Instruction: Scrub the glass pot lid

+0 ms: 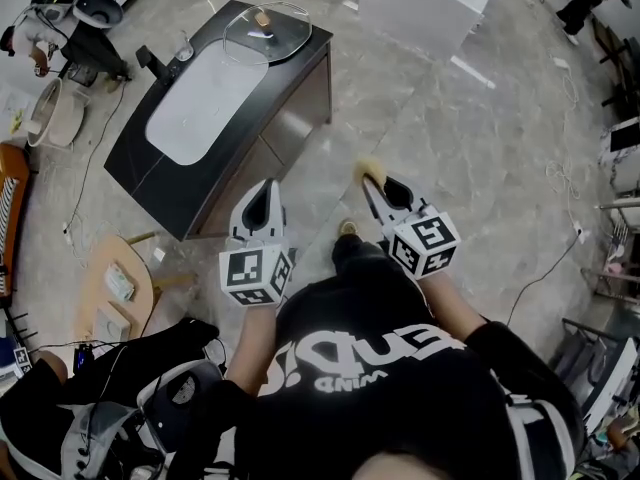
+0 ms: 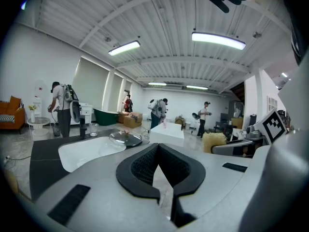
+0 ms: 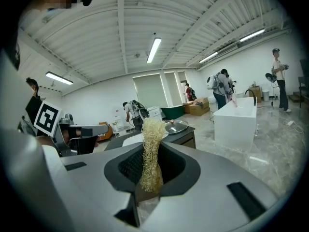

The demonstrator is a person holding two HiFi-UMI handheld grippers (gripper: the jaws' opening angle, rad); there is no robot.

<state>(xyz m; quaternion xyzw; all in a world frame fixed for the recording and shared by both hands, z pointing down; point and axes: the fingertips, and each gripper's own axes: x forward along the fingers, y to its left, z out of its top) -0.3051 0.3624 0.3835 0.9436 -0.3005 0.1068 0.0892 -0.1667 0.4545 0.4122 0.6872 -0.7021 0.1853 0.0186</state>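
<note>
The glass pot lid (image 1: 265,30) lies on the far end of a dark counter (image 1: 160,183), beside its white sink basin (image 1: 195,103). Both grippers are held in the air well short of the counter, over the floor. My left gripper (image 1: 266,190) is shut with nothing between its jaws; the left gripper view shows the lid (image 2: 125,138) ahead, beyond the basin (image 2: 84,151). My right gripper (image 1: 372,183) is shut on a yellowish fibrous scrubber (image 1: 368,170), which stands up between the pads (image 3: 152,153). The lid (image 3: 175,126) shows far ahead in the right gripper view.
A black faucet (image 1: 155,63) and a drinking glass (image 1: 185,43) stand at the counter's left edge. A white block (image 1: 425,3) stands to the right of the counter. A small round wooden table (image 1: 115,288) and cables lie at the left. Several people stand in the background.
</note>
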